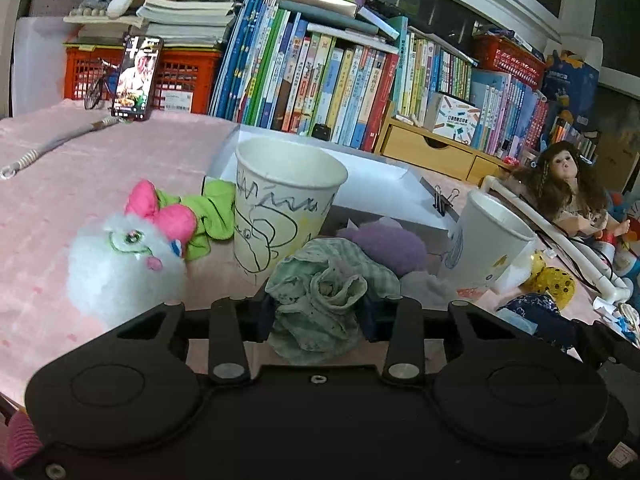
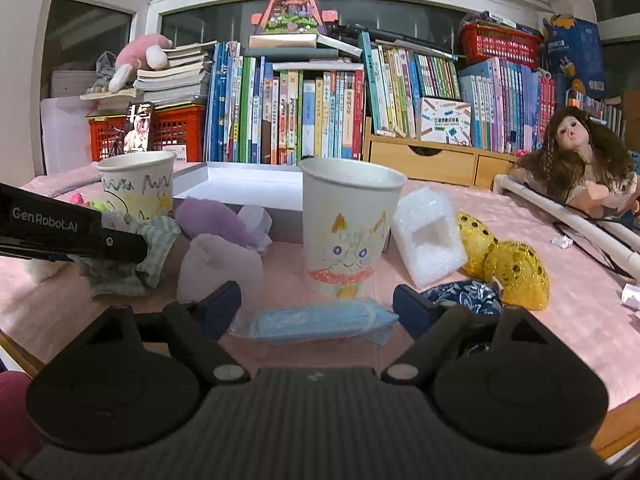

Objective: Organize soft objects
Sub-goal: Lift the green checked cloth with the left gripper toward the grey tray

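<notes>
My left gripper (image 1: 318, 312) is shut on a crumpled green checked cloth (image 1: 324, 296), held in front of a scribbled paper cup (image 1: 280, 208). A white fluffy toy with a pink bow (image 1: 124, 260) lies to its left, a green cloth (image 1: 212, 212) behind that, and a purple plush (image 1: 384, 244) to the right. My right gripper (image 2: 318, 308) is open, its fingers on either side of a blue face mask (image 2: 316, 322) lying on the pink cover. A cat-drawn paper cup (image 2: 346, 232) stands just beyond. The left gripper arm and the checked cloth (image 2: 156, 248) show at the left there.
White foam block (image 2: 428, 236), gold sequin pieces (image 2: 508, 268), a dark blue patterned cloth (image 2: 468, 296) and a pale lilac soft piece (image 2: 218, 268) lie around the cup. A white shallow box (image 2: 240, 188) sits behind. A doll (image 2: 576, 160) and white pipe frame are at right; books line the back.
</notes>
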